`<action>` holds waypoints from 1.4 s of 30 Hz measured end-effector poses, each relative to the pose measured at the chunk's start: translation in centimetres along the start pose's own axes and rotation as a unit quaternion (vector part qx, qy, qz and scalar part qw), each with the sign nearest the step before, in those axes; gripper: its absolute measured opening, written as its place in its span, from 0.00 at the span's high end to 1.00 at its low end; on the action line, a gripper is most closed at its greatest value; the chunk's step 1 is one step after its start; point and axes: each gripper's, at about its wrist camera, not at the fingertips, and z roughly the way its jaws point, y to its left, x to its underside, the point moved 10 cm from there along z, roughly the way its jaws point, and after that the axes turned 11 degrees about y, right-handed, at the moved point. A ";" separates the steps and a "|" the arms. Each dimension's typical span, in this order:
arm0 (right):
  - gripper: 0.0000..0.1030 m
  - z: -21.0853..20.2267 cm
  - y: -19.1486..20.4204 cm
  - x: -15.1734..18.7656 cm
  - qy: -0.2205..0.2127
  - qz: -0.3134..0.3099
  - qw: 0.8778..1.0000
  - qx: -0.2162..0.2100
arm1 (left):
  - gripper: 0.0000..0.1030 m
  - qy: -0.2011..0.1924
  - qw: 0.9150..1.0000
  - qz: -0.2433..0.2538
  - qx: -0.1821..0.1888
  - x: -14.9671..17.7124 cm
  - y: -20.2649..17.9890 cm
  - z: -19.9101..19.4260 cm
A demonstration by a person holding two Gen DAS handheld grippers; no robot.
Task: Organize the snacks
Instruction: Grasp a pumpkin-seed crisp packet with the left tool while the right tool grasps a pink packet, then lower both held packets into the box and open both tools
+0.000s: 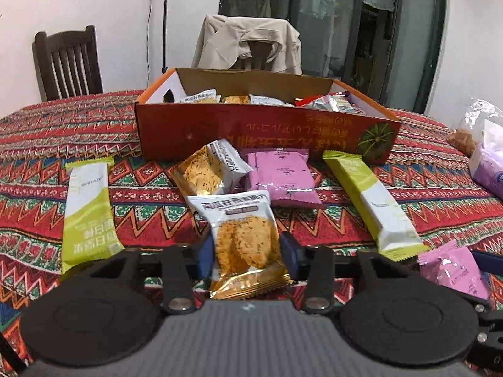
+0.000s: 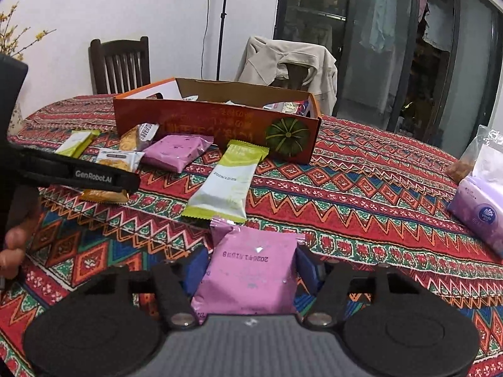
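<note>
Across the worktop, draped in a red zigzag-patterned cloth, stands an open orange cardboard box at the far middle, already partly filled with packets. Loose snacks lie on the near side of it: two long green-and-white wrapped bars, one at the left and one at the right, a flat purple pouch just in front of the box, and a clear-windowed biscuit packet beside it.

Nearer still, the left tool has its blue pads pressed on both sides of a white-and-gold crispy biscuit packet, low on its body. The right tool brackets a pink foil pouch, with the pads at its two edges; the grip looks made, though less firmly.

Both packets look light, puffed with air and slick, so they would probably crumple or slip under a hard squeeze, and the biscuits inside are likely brittle. Holding across the padded middle, not the thin crimped seams, seems the safer hold for carrying them to the box.
</note>
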 end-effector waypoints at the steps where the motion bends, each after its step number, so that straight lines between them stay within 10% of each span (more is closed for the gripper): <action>1: 0.42 -0.1 0.0 0.0 0.000 0.000 1.000 -0.002 | 0.60 0.005 1.000 0.005 0.002 0.2 -0.1 -0.4; 13: 0.42 -4.6 0.6 4.3 0.003 0.023 0.999 -0.038 | 0.60 -0.027 0.999 0.011 0.028 6.1 0.4 -11.2; 27: 0.42 -7.4 2.3 4.0 -0.018 0.023 0.998 -0.049 | 0.60 -0.055 0.997 0.009 0.054 4.1 2.0 -14.1; 34: 0.42 -9.4 1.7 -3.7 -0.068 -0.012 0.993 -0.098 | 0.60 -0.075 0.992 0.040 0.090 -5.6 3.8 -13.4; 42: 0.42 -4.8 1.0 -18.7 -0.106 -0.055 0.987 -0.106 | 0.60 -0.030 0.994 0.021 0.107 -16.3 5.1 -3.8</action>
